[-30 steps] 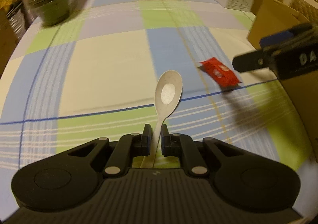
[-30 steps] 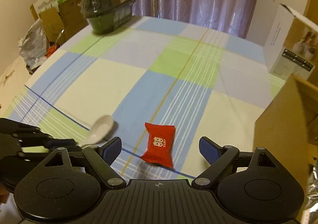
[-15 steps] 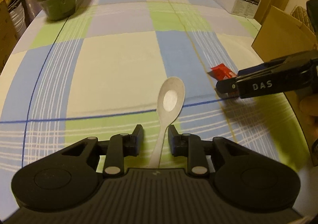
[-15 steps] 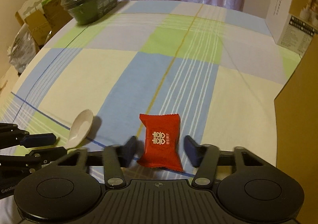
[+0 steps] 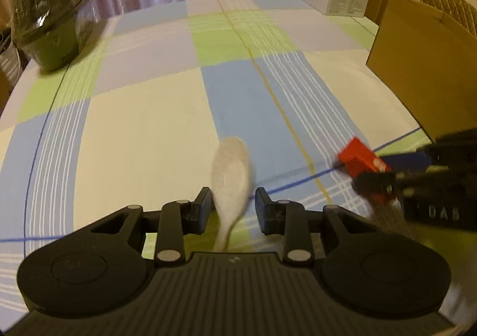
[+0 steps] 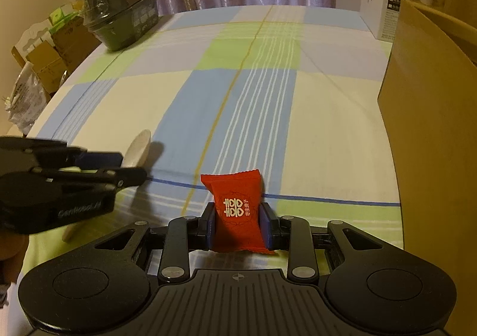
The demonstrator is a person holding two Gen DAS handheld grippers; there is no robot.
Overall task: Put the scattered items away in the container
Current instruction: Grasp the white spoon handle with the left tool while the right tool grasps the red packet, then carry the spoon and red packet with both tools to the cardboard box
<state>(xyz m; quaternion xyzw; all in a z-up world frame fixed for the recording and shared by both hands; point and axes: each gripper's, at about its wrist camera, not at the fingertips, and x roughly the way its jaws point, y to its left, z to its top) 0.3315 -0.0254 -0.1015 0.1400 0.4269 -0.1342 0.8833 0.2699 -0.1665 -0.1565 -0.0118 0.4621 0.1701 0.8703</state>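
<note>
A white spoon (image 5: 231,175) lies between the fingers of my left gripper (image 5: 232,207). Its jaws are opening, with a gap on each side of the spoon. The right wrist view shows the spoon (image 6: 137,149) just past the left gripper (image 6: 128,167), its handle reaching down to the cloth. My right gripper (image 6: 237,216) is closing on a red candy packet (image 6: 237,210), and its blue pads press on both sides of it. From the left wrist, the packet (image 5: 359,160) shows at the tips of the right gripper (image 5: 384,175). An open cardboard box (image 6: 432,127) stands to the right.
The checked tablecloth (image 5: 149,127) covers the table. A dark green lidded bowl (image 6: 119,19) stands at the far left corner. A white printed carton (image 6: 381,1) is at the far right, behind the cardboard box (image 5: 417,67). Boxes and bags (image 6: 38,64) are piled beyond the table's left edge.
My left jaws, which were shut on the spoon handle, have parted and let it go. My right jaws came down around the red packet and closed on it.
</note>
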